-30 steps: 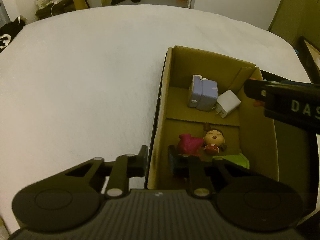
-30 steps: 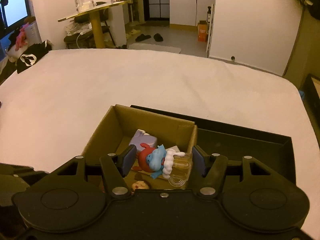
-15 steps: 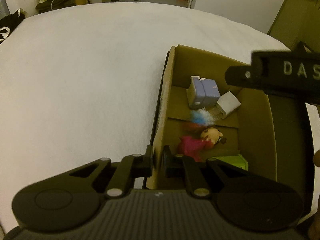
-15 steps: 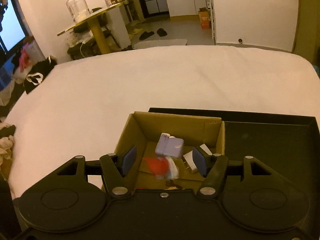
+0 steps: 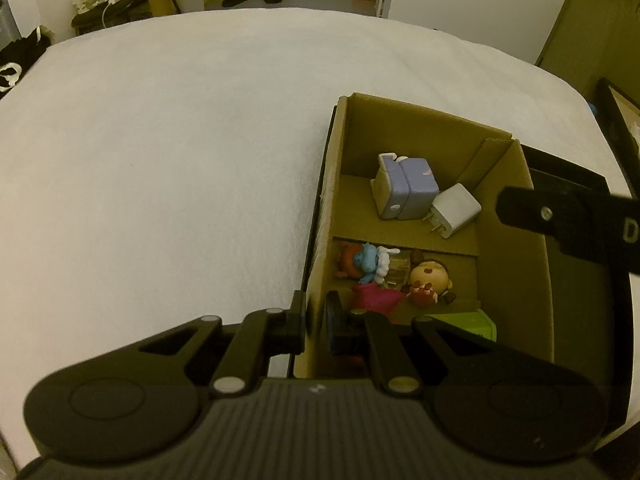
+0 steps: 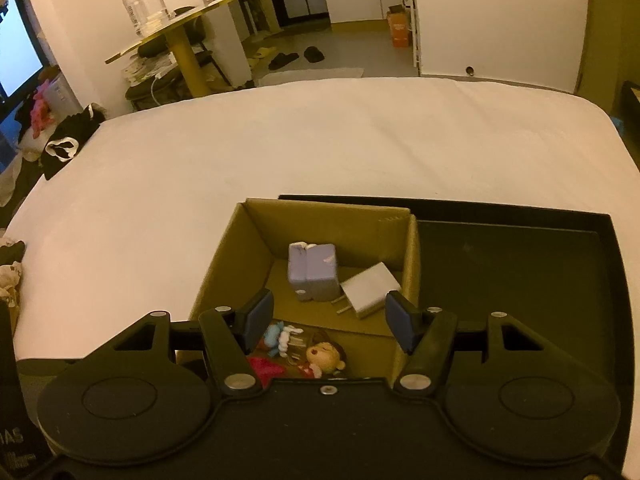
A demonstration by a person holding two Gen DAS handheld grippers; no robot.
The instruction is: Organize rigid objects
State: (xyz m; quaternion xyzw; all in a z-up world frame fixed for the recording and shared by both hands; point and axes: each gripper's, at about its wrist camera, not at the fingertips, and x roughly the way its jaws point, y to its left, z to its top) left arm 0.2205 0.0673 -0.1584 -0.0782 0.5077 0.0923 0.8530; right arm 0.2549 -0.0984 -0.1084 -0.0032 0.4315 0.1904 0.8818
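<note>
Currently the white bed surface carries a black tray near its right edge, and the cardboard box stands in the tray's left part. The left gripper is clamped on the box's left wall at the near corner, one finger outside, one inside. The right gripper hangs above the box with its jaws apart and nothing between them.

Inside the box, a purple block and a white charger lie at the far wall. The blue figurine, a round-headed doll and a pink piece lie toward the near wall; a green item at the near edge is probably a lid, though the view is partial.

To do this step well, hold the wall steady and lift the right gripper straight up, clear of the rim.

One second earlier the right gripper held the blue figurine; it now lies in the box, touching the doll. The left jaws, then straddling the wall loosely, have closed on it.
</note>
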